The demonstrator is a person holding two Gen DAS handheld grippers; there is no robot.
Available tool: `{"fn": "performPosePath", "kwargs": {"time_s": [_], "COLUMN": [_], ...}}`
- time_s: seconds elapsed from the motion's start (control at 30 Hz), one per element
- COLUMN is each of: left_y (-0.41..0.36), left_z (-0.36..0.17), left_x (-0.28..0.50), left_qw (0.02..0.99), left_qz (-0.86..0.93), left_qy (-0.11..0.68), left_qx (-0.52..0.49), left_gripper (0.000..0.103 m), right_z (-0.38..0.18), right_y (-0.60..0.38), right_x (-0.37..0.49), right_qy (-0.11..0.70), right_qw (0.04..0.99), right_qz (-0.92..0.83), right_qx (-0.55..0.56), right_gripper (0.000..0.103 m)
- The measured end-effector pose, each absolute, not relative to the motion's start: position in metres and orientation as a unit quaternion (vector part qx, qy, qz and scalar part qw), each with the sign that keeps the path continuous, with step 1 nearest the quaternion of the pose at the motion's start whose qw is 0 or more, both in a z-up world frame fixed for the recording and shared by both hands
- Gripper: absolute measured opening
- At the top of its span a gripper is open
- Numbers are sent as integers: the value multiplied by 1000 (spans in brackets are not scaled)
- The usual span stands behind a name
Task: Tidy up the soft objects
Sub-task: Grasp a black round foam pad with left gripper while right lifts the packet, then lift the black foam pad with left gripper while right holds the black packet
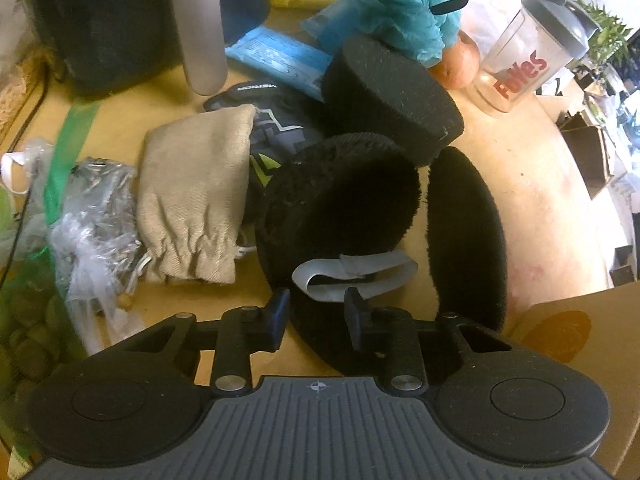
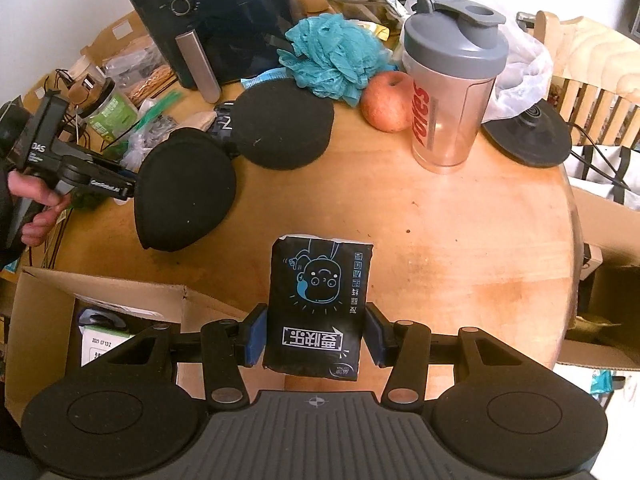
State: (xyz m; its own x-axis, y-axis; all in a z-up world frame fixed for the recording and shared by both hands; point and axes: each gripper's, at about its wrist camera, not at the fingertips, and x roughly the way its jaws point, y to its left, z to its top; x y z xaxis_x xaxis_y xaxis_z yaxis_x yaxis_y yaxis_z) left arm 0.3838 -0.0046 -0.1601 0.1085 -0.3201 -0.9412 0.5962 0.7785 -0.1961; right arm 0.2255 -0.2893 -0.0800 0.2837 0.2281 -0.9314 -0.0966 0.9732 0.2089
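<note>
Right gripper (image 2: 316,336) jaws pinching the black tissue pack (image 2: 320,308), long axis pointing straight ahead over the tabletop (image 2: 460,240), cardboard box (image 2: 100,300) just left below; left gripper (image 1: 318,316) jaws spread (nothing clamped) around the black fuzzy pad's (image 1: 340,200) grey loop (image 1: 352,274).

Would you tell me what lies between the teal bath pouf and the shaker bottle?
An apple sits between the teal bath pouf and the shaker bottle, clearest in the right wrist view.

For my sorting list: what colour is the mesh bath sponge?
Teal blue. The bath sponge shows best in the right wrist view, beside the apple.
</note>
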Motion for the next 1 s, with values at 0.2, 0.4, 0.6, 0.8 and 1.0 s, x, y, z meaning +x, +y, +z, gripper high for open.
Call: {"fn": "performPosePath", "kwargs": {"time_s": [0.2,0.4,0.6,0.8,1.0], "left_y": [-7,-7,-4,3,12], "left_z": [-167,-159,-138,-111,-82], "left_x": [389,385,378,370,362], "left_qw": [743,754,771,797,823], "left_qz": [-301,-300,-299,-289,-275], "left_qy": [587,573,551,522,491], "left_qx": [117,116,109,93,78], "left_gripper": [2,1,1,1,1], "right_z": [-81,-81,-78,-69,-58], "right_y": [-288,-287,-288,-286,-282], "right_x": [222,223,226,231,237], "right_qy": [593,593,590,579,567], "right_qw": [797,796,797,803,809], "right_qz": [104,109,116,130,147], "right_qx": [57,54,57,48,43], "right_gripper": [52,52,52,52,52]}}
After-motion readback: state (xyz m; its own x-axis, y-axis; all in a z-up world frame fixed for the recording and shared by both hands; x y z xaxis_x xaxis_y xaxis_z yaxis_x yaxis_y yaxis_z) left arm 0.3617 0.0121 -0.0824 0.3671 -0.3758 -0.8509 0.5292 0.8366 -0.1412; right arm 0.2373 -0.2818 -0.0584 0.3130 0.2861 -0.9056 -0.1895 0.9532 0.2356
